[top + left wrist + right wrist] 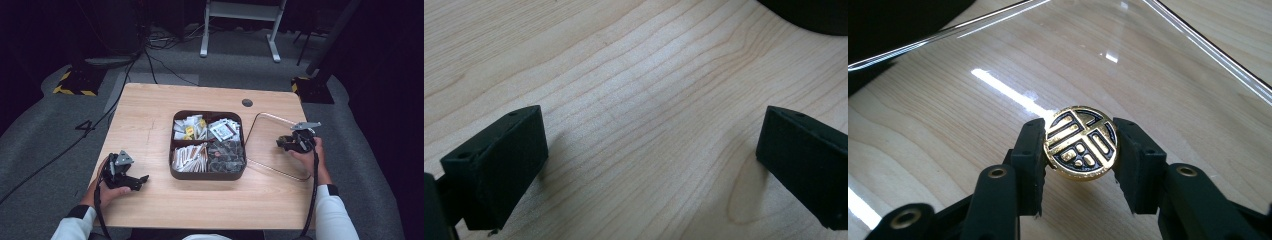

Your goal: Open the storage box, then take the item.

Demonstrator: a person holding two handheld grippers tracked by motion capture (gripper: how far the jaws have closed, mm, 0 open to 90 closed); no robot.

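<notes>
A dark brown box with four compartments sits mid-table, holding white packets, paper sticks and dark wrapped pieces. Its clear lid lies flat on the table to the right of it. My right gripper hovers low over that lid. In the right gripper view the lid lies beneath my right gripper, which is shut on the lid's round gold-and-black knob, a jaw pressed on each side. My left gripper rests at the table's front left, open. Bare wood lies between the jaws of my left gripper.
The wooden table has a small dark cable hole near its far edge. A corner of the dark box shows at the top right of the left gripper view. Beyond the table are grey carpet, cables and a white stand.
</notes>
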